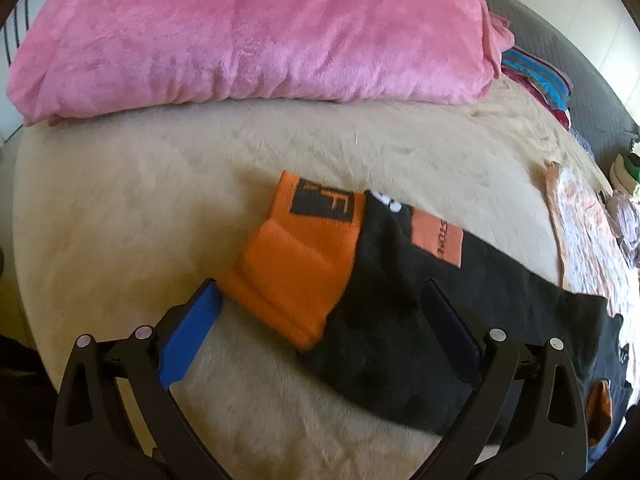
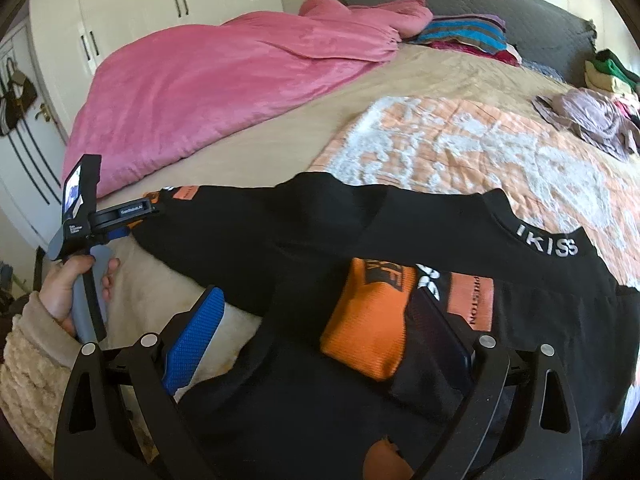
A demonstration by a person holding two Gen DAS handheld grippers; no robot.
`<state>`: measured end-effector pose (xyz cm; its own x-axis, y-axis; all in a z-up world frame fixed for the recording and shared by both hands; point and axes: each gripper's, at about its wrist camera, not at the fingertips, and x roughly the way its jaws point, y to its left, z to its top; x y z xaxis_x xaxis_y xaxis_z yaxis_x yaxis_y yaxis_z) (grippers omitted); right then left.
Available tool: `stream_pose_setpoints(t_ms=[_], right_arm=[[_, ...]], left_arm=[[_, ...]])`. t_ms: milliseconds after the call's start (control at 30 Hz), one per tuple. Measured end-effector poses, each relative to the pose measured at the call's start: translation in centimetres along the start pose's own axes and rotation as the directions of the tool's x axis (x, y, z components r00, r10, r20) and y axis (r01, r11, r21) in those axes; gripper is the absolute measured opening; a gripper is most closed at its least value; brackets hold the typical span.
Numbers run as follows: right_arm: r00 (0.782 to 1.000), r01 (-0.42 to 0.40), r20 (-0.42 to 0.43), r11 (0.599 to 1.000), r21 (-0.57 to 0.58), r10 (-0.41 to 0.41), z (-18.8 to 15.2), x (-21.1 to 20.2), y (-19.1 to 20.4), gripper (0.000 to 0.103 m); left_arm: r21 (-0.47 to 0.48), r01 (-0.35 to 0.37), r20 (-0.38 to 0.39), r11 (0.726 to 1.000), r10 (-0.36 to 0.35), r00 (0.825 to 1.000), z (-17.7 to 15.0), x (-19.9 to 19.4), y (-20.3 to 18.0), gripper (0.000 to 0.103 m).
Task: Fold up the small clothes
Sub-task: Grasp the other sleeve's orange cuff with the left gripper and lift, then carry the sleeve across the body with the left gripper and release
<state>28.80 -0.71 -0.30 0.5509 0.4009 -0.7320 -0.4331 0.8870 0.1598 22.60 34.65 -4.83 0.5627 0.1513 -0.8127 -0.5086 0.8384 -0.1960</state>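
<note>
Both tools stand released, jaws spread wide: the left tool (image 1: pixel 320 336) hovers over the orange cuff (image 1: pixel 296 256) of the black garment's (image 1: pixel 400 344) sleeve, its blue pad (image 1: pixel 188 340) just beside the cuff's edge, while the right tool (image 2: pixel 320 344) hangs above the garment's body, where a second orange cuff (image 2: pixel 368 324) lies folded across the black cloth. This garment lies spread on the beige bed (image 1: pixel 160 200), near a pink blanket (image 1: pixel 240 32) and an orange patterned cloth (image 2: pixel 480 140). A hand (image 2: pixel 76 284) grips the left tool's handle.

"IKISS" on black garment (image 2: pixel 440 240) collar; orange patch (image 2: pixel 472 304) txt prob. "…RESTON".
</note>
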Motion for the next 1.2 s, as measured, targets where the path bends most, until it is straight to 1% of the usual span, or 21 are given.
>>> stream_pose_setpoints(t_ms=[33,67,100,167,200,233,267,333,400,433,533,700,733,767,800,900,1067,1200], right_arm=[[1.000,0.002,0.000,1.000,0.007,-0.002,0.0,0.0,-0.2,0.094],[1.000,0.003,-0.001,1.000,0.013,-0.003,0.0,0.0,-0.4,0.094],[1.000,0.005,-0.001,1.000,0.019,-0.005,0.0,-0.1,-0.6,0.094],[1.000,0.010,0.003,1.000,0.029,-0.010,0.0,-0.2,-1.0,0.094],[1.000,0.012,0.004,0.999,0.032,-0.012,0.0,-0.3,-1.2,0.094],[1.000,0.014,0.006,0.999,0.036,-0.015,0.0,-0.4,-1.4,0.094],[1.000,0.016,0.008,0.999,0.041,-0.016,0.0,-0.5,-1.6,0.094],[1.000,0.020,0.014,0.998,0.054,-0.021,0.0,-0.9,-2.1,0.094],[0.999,0.022,0.024,0.997,0.069,-0.023,-0.1,-1.4,-2.7,0.094],[0.999,0.023,0.027,0.997,0.075,-0.025,-0.1,-1.5,-2.8,0.094],[0.999,0.031,0.036,0.995,0.096,-0.034,-0.3,-2.4,-3.7,0.094],[0.997,0.042,0.054,0.991,0.130,-0.050,-0.9,-3.9,-5.2,0.094],[0.997,0.044,0.057,0.990,0.136,-0.053,-1.0,-4.2,-5.5,0.094],[0.997,0.046,0.061,0.989,0.141,-0.055,-1.1,-4.6,-5.8,0.094],[0.996,0.050,0.066,0.988,0.149,-0.061,-1.3,-5.0,-6.1,0.094],[0.993,0.061,0.085,0.983,0.174,-0.076,-1.7,-6.5,-7.4,0.094],[0.989,0.080,0.104,0.974,0.214,-0.105,-2.6,-8.6,-9.5,0.094],[0.986,0.099,0.108,0.964,0.247,-0.129,-3.9,-10.1,-11.1,0.094]], left_arm=[[0.001,-0.001,0.003,1.000,0.001,1.000,0.1,0.0,-0.1,0.084],[0.007,-0.005,0.006,1.000,0.005,1.000,0.2,0.0,-0.3,0.073],[0.016,-0.001,0.008,1.000,0.001,1.000,0.4,0.0,-0.5,0.066],[0.021,0.033,0.009,0.999,-0.033,0.999,0.6,0.0,-0.7,0.040],[0.022,0.043,0.012,0.999,-0.043,0.999,0.6,0.0,-0.8,0.032],[0.021,0.063,0.016,0.998,-0.064,0.998,0.7,-0.2,-1.0,0.018],[0.023,0.080,0.022,0.997,-0.080,0.997,0.7,-0.7,-1.2,0.014],[0.031,0.113,0.037,0.993,-0.114,0.993,0.7,-1.6,-1.7,0.012],[0.040,0.163,0.061,0.986,-0.165,0.984,0.8,-3.3,-2.4,0.011],[0.047,0.176,0.070,0.983,-0.179,0.981,0.9,-3.9,-2.8,0.011],[0.068,0.243,0.103,0.968,-0.249,0.963,1.2,-6.6,-4.0,0.010],[0.143,0.299,0.148,0.944,-0.319,0.936,0.9,-10.8,-7.0,0.010],[0.161,0.315,0.154,0.935,-0.339,0.928,0.7,-11.9,-7.8,0.010],[0.169,0.330,0.155,0.929,-0.355,0.922,0.6,-12.4,-8.4,0.009],[0.181,0.353,0.155,0.918,-0.381,0.912,0.3,-13.2,-9.1,0.009],[0.219,0.379,0.152,0.899,-0.415,0.897,-0.1,-14.5,-11.1,0.009],[0.296,0.438,0.117,0.849,-0.487,0.865,-1.7,-16.7,-14.6,0.009],[0.349,0.458,0.096,0.818,-0.517,0.851,-3.0,-17.8,-17.0,0.009]])
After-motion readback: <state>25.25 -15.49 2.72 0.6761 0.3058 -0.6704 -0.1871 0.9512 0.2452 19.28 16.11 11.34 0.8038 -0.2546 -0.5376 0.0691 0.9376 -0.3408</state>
